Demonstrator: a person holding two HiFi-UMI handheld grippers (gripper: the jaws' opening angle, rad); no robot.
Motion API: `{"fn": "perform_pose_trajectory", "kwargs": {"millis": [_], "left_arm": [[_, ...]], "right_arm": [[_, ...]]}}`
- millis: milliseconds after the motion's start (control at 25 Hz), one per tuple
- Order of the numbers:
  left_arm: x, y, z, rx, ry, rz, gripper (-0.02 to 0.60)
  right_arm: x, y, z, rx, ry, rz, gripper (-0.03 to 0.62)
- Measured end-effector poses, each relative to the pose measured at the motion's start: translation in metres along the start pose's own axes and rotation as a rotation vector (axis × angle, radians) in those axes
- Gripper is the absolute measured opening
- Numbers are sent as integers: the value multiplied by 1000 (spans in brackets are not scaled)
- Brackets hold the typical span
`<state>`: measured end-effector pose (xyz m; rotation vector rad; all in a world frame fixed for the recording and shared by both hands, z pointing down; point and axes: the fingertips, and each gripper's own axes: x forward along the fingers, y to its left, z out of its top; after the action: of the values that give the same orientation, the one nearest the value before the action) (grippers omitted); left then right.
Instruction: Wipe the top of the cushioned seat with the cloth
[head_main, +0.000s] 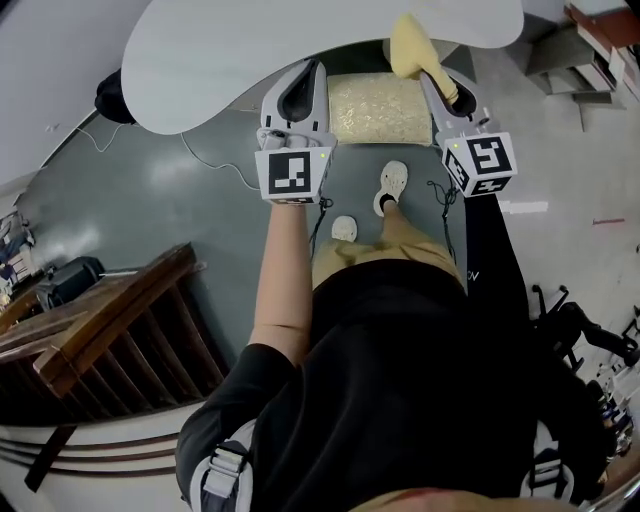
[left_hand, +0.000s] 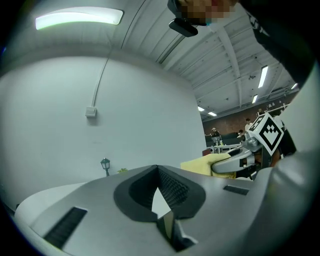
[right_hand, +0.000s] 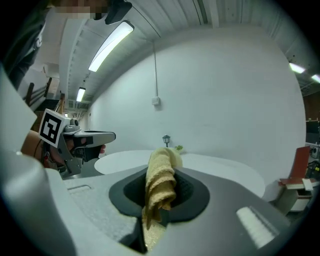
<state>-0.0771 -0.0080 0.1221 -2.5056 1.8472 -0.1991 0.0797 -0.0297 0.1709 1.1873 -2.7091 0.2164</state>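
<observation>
Right hand-held gripper (head_main: 432, 82): jaws clamped on yellow cloth (right_hand: 160, 185), bunched, end protruding past tips. Left hand-held gripper (left_hand: 159, 174): jaws together, empty. Cushioned seat (head_main: 380, 110): on floor below, between both. Cloth judged light, limp, grippy; hold bunched middle, leave free end for wiping.

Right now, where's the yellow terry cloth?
Head view, upper right: the yellow terry cloth is pinched in the right gripper, by the far right corner of the cream cushioned seat.
</observation>
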Motion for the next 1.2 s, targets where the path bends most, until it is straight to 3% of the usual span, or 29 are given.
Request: {"fn": "perform_pose_trajectory", "kwargs": {"millis": [280, 440, 560, 760, 1000, 1200], "left_arm": [[10, 6, -67, -32, 128, 48, 5], [16, 11, -105, -36, 180, 28, 5], [24, 13, -133, -33, 217, -24, 5], [35, 21, -191, -52, 281, -94, 5], [52, 30, -245, -72, 325, -178, 5], [59, 32, -279, -72, 340, -249, 5]], "right_arm": [[35, 7, -78, 89, 123, 119, 57], [57, 16, -126, 194, 206, 142, 57], [73, 23, -162, 260, 283, 128, 57], [96, 42, -228, 279, 422, 92, 57], [139, 48, -289, 392, 547, -39, 57], [178, 67, -328, 465, 593, -2, 55]]}}
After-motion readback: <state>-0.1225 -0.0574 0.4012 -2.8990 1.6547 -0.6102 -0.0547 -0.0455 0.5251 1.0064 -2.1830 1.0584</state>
